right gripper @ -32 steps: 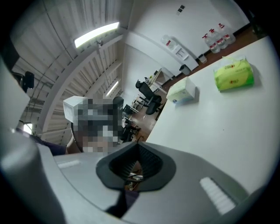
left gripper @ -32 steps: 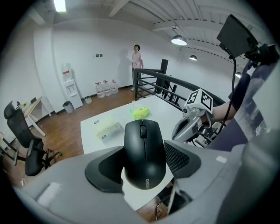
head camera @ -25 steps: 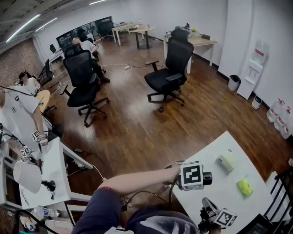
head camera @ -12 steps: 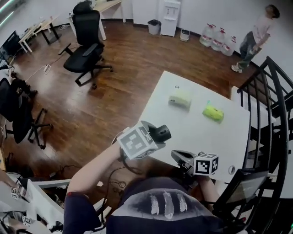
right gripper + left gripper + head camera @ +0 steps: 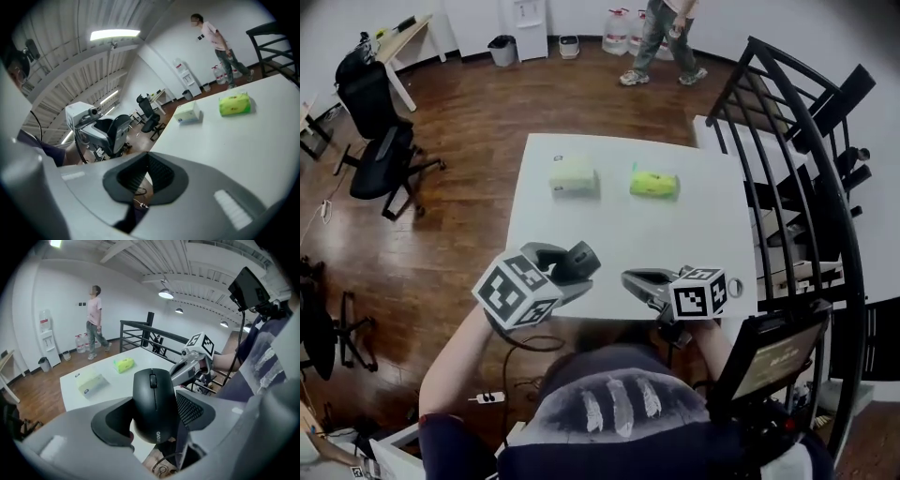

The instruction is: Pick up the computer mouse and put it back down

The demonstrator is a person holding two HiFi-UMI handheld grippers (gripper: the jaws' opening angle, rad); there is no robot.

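A black computer mouse sits between the pads of my left gripper, which is shut on it and holds it in the air. In the head view the mouse and left gripper hang over the near left edge of the white table. My right gripper is just to the right, over the near edge. Its jaws are shut with nothing between them. The right gripper view shows the left gripper with the mouse off to its left.
A pale tissue pack and a bright green pack lie at the table's far side. A black stair railing runs along the right. A person walks at the back. An office chair stands on the wood floor at left.
The head view has swung from the office floor round to the table. Both grippers have come over the table's near edge, the left one still holding the mouse.
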